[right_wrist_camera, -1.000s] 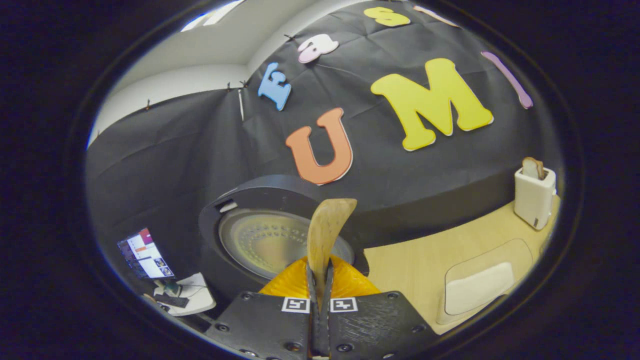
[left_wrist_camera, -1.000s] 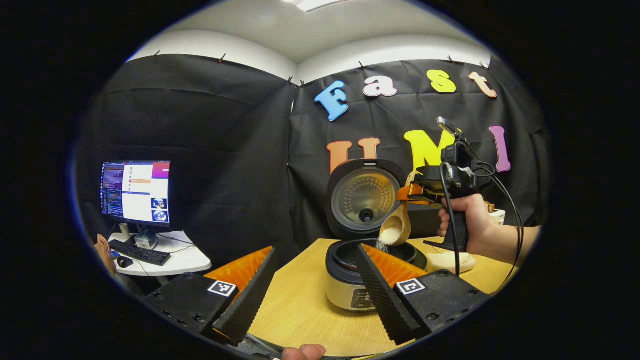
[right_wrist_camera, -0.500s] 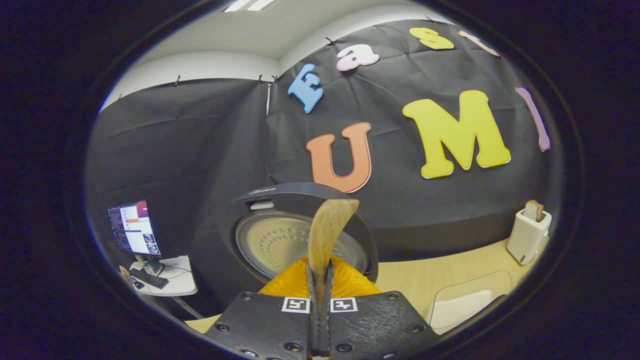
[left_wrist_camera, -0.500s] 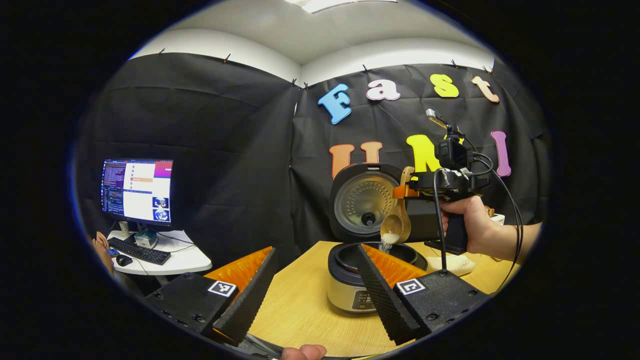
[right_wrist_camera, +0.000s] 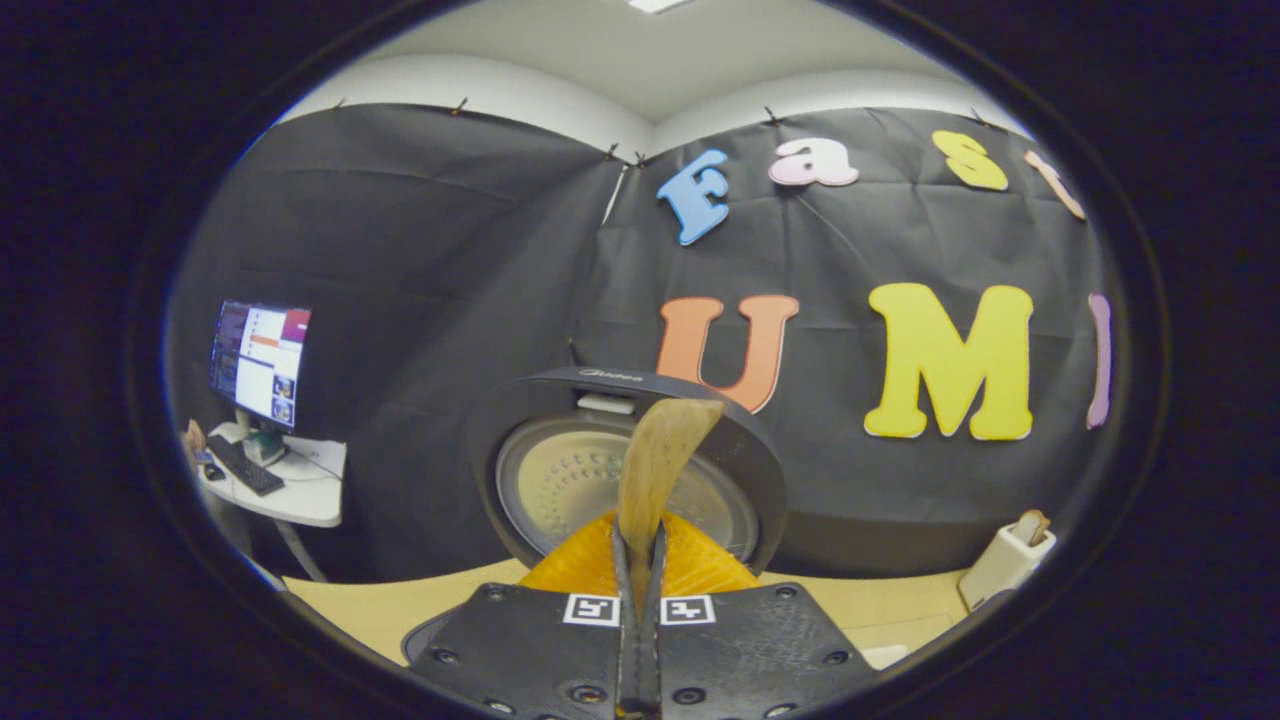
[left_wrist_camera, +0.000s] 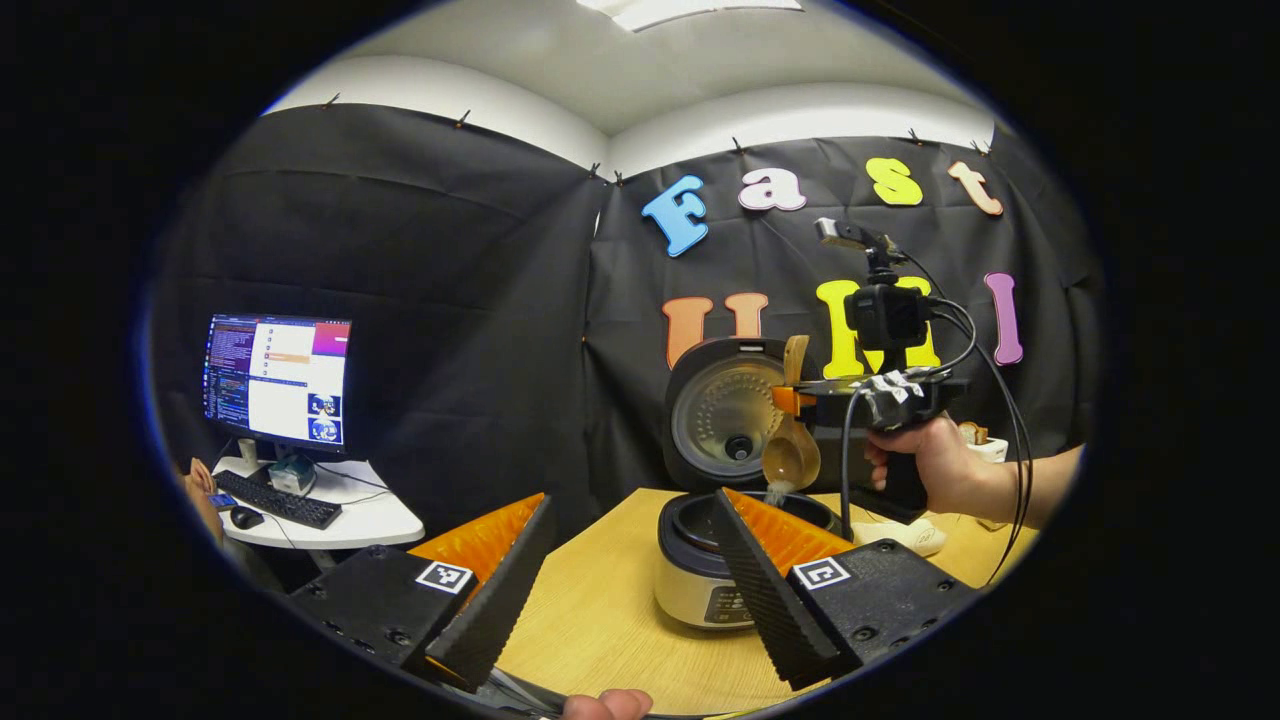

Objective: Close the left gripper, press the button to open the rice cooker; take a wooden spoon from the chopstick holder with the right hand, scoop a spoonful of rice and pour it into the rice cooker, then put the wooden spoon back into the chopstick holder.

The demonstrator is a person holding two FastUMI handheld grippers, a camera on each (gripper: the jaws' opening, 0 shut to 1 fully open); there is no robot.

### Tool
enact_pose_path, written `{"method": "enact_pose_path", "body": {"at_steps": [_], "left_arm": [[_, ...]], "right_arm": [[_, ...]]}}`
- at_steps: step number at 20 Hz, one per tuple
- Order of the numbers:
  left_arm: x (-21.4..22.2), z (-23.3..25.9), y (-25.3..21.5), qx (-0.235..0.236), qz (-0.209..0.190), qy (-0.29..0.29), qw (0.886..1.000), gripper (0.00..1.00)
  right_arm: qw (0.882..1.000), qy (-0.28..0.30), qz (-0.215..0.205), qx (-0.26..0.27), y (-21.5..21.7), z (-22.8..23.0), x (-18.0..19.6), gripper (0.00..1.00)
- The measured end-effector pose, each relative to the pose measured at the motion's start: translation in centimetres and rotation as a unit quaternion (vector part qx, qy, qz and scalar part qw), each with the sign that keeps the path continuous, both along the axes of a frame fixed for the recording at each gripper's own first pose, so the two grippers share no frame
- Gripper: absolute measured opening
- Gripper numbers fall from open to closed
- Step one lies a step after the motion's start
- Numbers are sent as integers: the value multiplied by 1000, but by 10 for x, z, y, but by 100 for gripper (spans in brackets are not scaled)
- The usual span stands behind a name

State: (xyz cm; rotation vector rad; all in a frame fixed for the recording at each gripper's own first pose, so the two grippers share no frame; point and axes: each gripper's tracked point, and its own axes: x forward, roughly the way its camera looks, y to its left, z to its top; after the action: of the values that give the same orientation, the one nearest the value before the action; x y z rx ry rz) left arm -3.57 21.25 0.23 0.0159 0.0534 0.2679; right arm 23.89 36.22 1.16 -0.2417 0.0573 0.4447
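Rice cooker [left_wrist_camera: 705,575] first, since everything aims at it: it sits on the wooden table [left_wrist_camera: 600,620] just beyond my left gripper [left_wrist_camera: 620,570], whose fingers stand wide apart and hold nothing. One cooker, one pot, one lid [left_wrist_camera: 722,418], tipped up and back. Above the pot's far rim my right gripper [left_wrist_camera: 790,400] is clamped on the handle of the one wooden spoon [left_wrist_camera: 792,452], bowl tilted down, a thin trickle of rice [left_wrist_camera: 774,492] falling into the pot. In the right gripper view the handle end [right_wrist_camera: 660,455] sticks up between my pressed-together fingers, the lid [right_wrist_camera: 560,480] behind it.

My worry: the spoon hangs near the rim, so a drift sideways could scatter grains on the table, and a loose pinch could let the handle swivel. Farther right stands one white chopstick holder [right_wrist_camera: 1003,562], where the spoon must return. One monitor [left_wrist_camera: 277,380] glows far left.
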Motion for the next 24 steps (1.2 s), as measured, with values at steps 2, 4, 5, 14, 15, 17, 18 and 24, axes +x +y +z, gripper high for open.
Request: {"method": "enact_pose_path", "body": {"at_steps": [2, 4, 5, 14, 15, 17, 18, 24], "left_arm": [[-1, 1, 1, 1, 1, -2, 1000, 100], [-3, 1, 3, 1, 2, -1, 1000, 100], [-4, 3, 3, 1, 4, -3, 1000, 100], [-6, 9, -2, 1, 1, -13, 1000, 100], [-6, 10, -5, 1, -1, -13, 1000, 100], [-7, 13, -9, 1, -5, -14, 1000, 100], [-6, 13, -12, 1, -6, -15, 1000, 100], [-7, 19, -21, 5, -13, -20, 1000, 100]], "right_arm": [[1000, -11, 4, -26, 2, -2, 1, 0], [998, -23, 9, -52, 6, -6, -1, 0], [997, -32, 13, -65, 7, -5, -3, 0], [991, -83, 37, -101, 21, 6, -21, 2], [991, -84, 38, -98, 21, 8, -22, 0], [993, -77, 40, -83, 20, 10, -24, 0], [994, -69, 43, -70, 19, 8, -25, 0], [999, -12, 39, 28, 1, 5, -30, 0]]}}
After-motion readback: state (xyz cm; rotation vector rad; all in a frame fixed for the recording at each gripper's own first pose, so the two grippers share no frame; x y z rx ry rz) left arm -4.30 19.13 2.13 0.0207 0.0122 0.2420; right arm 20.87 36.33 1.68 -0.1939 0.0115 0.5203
